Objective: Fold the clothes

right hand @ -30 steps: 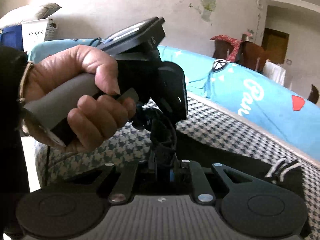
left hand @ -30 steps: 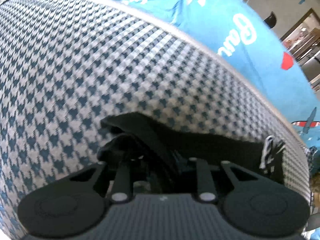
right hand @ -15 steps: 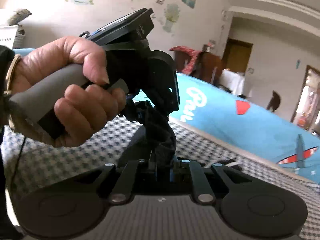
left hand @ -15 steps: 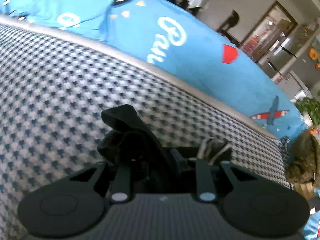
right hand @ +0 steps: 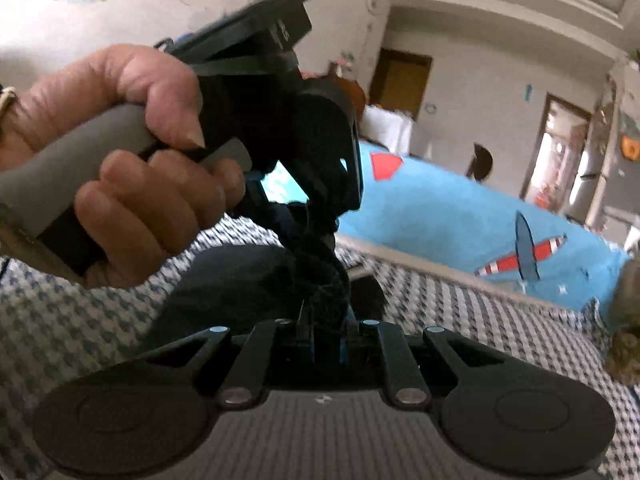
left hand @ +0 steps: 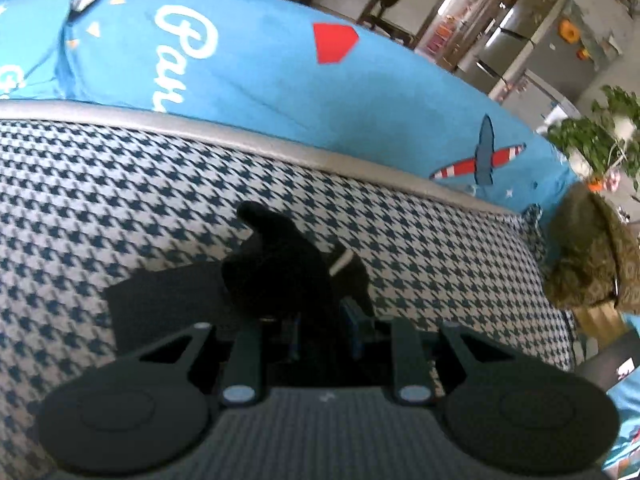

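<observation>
Left wrist view: the left gripper (left hand: 324, 320) is closed on a bunch of the black garment (left hand: 280, 268), which rises in a lump between its fingers. A flat part of the same cloth lies on the checked cushion (left hand: 120, 184), with a white-striped edge showing beyond the lump. The blue cover (left hand: 280, 88) lies behind.

Right wrist view: the right gripper (right hand: 324, 332) is likewise clamped on the black garment (right hand: 316, 280), just under the other tool, which a hand (right hand: 120, 160) grips by its grey handle. Both tools pinch the cloth close together, raised off the cushion.

My judgement is that a fold is in hand, with two gathered points being carried. The next move calls for laying them over the flat part without dragging it.

No containers show in either view.
</observation>
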